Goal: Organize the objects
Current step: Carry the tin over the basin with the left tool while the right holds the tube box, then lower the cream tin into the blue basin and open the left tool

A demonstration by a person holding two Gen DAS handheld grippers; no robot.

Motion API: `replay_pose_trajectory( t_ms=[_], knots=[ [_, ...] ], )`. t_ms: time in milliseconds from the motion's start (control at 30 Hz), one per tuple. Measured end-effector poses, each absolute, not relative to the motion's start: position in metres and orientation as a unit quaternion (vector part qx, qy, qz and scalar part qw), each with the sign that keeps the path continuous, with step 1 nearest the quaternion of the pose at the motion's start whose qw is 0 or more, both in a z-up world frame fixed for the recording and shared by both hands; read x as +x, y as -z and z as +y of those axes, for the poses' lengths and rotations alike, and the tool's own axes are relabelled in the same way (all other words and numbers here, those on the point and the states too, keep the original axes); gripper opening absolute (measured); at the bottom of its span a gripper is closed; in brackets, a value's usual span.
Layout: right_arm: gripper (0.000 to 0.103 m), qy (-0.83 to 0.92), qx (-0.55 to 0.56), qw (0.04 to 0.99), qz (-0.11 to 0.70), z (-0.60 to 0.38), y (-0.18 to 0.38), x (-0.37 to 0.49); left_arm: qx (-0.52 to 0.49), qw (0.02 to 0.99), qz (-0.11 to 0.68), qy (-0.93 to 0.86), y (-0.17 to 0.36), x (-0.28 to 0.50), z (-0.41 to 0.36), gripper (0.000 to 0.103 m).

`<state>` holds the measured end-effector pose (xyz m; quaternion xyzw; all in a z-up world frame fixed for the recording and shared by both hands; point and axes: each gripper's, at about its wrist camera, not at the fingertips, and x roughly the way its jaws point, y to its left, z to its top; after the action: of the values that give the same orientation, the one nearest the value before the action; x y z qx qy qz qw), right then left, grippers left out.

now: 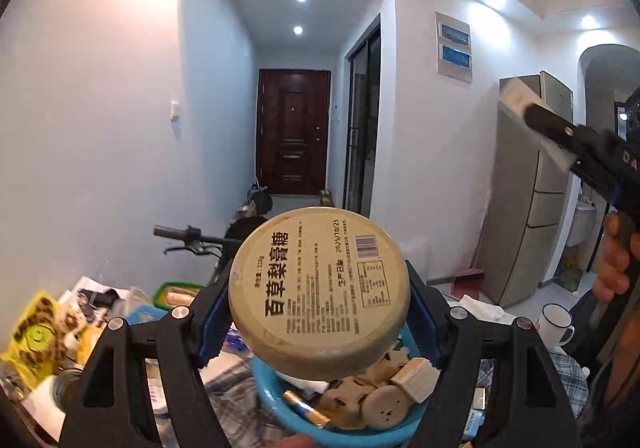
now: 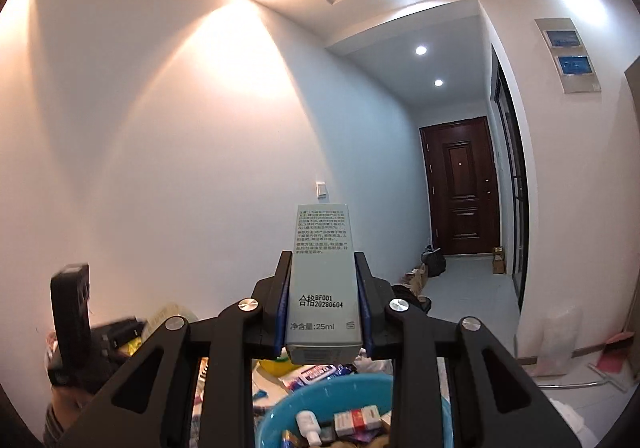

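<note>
while both tools hang above the blue basin [image 1: 276, 384], each is loaded: left tool [image 1: 320, 312] stands wide, pads clamped on the rim of a round tin [image 1: 320, 284], label face toward the camera; right tool [image 2: 322, 312] is nearly closed on a slim carton [image 2: 322, 288], long end jutting forward. risk, judged: tin is pinched only at its curved edge, so a tilt or bump could let it roll out into the basin. carton could pivot if knocked. basin already crowded with small boxes; clutter rings it on the worktop. open air above the basin, wall well beyond.
</note>
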<state>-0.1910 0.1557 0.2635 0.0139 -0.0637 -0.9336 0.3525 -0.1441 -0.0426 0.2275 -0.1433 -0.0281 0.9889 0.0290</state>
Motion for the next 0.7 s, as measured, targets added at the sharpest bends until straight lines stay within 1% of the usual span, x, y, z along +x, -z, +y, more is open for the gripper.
replay_pose_trajectory(
  t_ms=[67,133,200,267,400,533,600,700],
  knots=[
    [0.027,0.929,0.027,0.356,-0.098,0.149,-0.245,-0.205,-0.149,0.024,-0.030,-0.988,-0.219,-0.160,-0.038,0.077],
    [0.027,0.928,0.038,0.354,-0.112,0.140,-0.224,-0.218,-0.157,0.019,-0.031,-0.987,-0.212,-0.174,-0.035,0.077],
    [0.027,0.938,0.045,0.332,-0.093,0.129,-0.207,-0.229,-0.166,0.019,-0.032,-0.985,-0.203,-0.191,-0.031,0.077],
    [0.027,0.947,0.058,0.312,-0.057,0.117,-0.189,-0.241,-0.173,0.026,-0.033,-0.984,-0.193,-0.206,-0.029,0.077],
    [0.027,0.951,0.080,0.297,-0.018,0.106,-0.157,-0.259,-0.185,0.032,-0.032,-0.982,-0.173,-0.245,-0.021,0.077],
    [0.027,0.955,0.109,0.275,0.030,0.102,-0.131,-0.274,-0.183,0.023,-0.028,-0.982,-0.139,-0.273,-0.008,0.077],
    [0.027,0.956,0.125,0.264,0.039,0.104,-0.121,-0.282,-0.198,0.015,-0.020,-0.980,-0.123,-0.290,-0.003,0.077],
    [0.027,0.953,0.144,0.265,0.021,0.110,-0.109,-0.297,-0.216,-0.006,0.003,-0.976,-0.104,-0.306,0.000,0.077]
  ],
)
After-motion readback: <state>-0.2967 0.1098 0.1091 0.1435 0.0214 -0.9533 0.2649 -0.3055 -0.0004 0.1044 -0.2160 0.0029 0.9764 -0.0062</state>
